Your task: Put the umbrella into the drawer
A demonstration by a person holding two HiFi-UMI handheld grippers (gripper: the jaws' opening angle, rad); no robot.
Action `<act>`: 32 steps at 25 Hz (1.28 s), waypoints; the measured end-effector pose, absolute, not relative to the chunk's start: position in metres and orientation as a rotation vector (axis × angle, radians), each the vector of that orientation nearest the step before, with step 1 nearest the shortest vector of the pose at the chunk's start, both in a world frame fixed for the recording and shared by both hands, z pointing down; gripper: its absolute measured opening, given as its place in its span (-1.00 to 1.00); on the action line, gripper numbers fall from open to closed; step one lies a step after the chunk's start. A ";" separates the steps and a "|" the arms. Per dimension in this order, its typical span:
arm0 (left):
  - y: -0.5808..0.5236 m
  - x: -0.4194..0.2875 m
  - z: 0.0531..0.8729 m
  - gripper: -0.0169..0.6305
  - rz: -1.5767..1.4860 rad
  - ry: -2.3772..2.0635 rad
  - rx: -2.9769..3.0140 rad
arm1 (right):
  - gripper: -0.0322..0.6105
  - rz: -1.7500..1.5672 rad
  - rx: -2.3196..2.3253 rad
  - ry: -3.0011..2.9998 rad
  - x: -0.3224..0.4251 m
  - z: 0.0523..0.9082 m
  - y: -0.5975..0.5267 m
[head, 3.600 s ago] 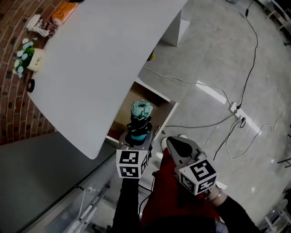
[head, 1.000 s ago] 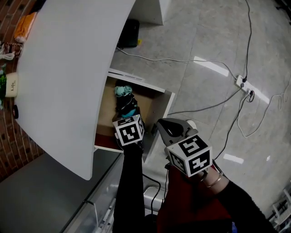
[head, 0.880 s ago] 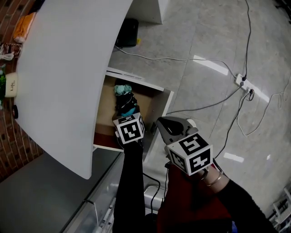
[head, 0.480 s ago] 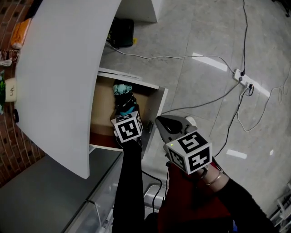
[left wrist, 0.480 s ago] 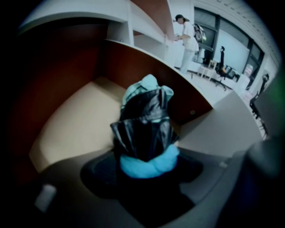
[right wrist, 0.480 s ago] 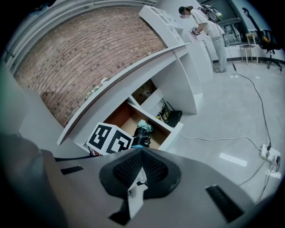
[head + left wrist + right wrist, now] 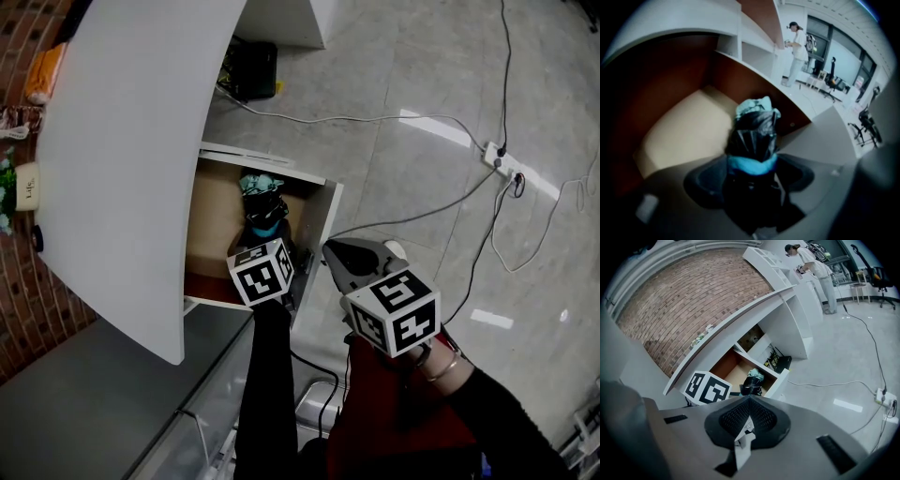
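Observation:
The folded black umbrella [image 7: 263, 208], with a teal band and a pale teal tip, sits inside the open wooden drawer [image 7: 323, 225] under the white desktop. My left gripper [image 7: 273, 240] reaches down into the drawer behind it. In the left gripper view the umbrella [image 7: 754, 131] stands between the spread jaws of the left gripper [image 7: 752, 174], over the drawer's pale floor [image 7: 684, 126]. These jaws have just been opening and the pads stand off the umbrella's sides. My right gripper [image 7: 343, 255] hovers outside the drawer's front and is shut [image 7: 749, 401] on nothing. From there the umbrella [image 7: 752, 383] shows in the drawer [image 7: 780, 376].
The white desktop [image 7: 141, 141] overhangs the drawer's left part. A black bag [image 7: 251, 67] lies on the floor beyond the drawer. Cables and a power strip [image 7: 502, 164] cross the tiled floor at right. A person [image 7: 815, 268] stands far off.
Since the oldest frame my left gripper has carried the umbrella from above the drawer's front down into the drawer. Over the last second both grippers have stayed almost still.

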State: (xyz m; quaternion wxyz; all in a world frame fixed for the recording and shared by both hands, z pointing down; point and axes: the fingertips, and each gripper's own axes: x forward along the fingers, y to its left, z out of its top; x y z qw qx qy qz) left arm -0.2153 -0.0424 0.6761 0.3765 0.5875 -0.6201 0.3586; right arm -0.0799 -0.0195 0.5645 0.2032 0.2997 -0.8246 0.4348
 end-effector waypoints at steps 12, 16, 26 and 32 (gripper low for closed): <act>-0.040 -0.207 0.613 -0.09 0.744 -1.688 1.560 | -0.89 1.190 0.809 -2.338 -0.082 0.550 -0.020; -0.032 -0.203 0.592 -0.29 0.709 -1.711 1.581 | -0.89 1.187 0.800 -2.362 -0.083 0.539 -0.019; -0.005 -0.191 0.538 -0.59 0.575 -1.727 1.598 | -0.89 1.113 0.766 -2.408 -0.085 0.497 -0.017; 0.009 -0.196 0.507 -0.76 0.489 -1.752 1.577 | -0.89 1.042 0.723 -2.450 -0.090 0.470 -0.008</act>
